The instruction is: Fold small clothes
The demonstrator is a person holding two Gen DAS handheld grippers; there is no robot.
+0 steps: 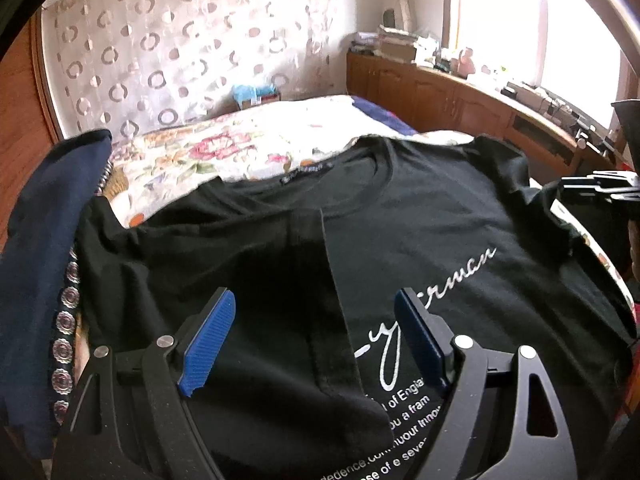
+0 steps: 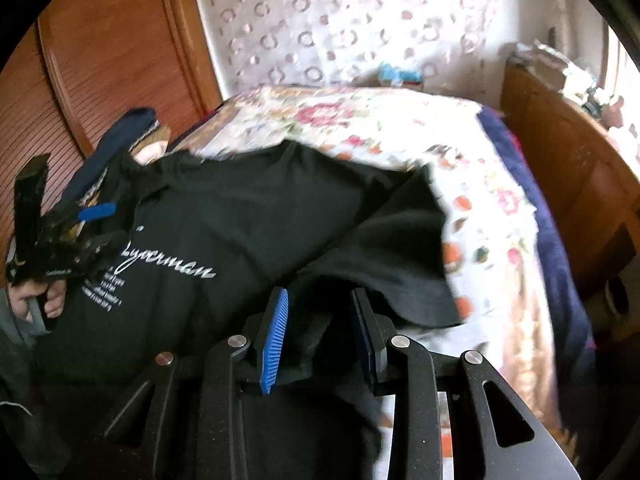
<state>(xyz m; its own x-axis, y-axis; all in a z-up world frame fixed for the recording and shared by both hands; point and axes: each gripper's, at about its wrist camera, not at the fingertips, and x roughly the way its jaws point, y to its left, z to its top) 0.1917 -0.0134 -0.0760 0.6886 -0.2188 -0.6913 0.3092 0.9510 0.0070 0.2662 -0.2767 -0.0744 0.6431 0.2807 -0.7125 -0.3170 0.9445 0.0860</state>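
Observation:
A black T-shirt with white script lettering lies face up on the floral bedspread. Its left side is folded in over the chest, the fold edge running down the middle. My left gripper is open just above that folded flap, holding nothing. In the right wrist view the shirt spreads ahead and its right sleeve is lifted. My right gripper has its fingers partly closed with black shirt fabric between them. The left gripper shows at the far left, held by a hand.
A dark navy garment lies at the bed's left edge. A wooden cabinet with clutter runs under the bright window on the right. A wooden wardrobe door stands at left. A patterned curtain hangs behind the bed.

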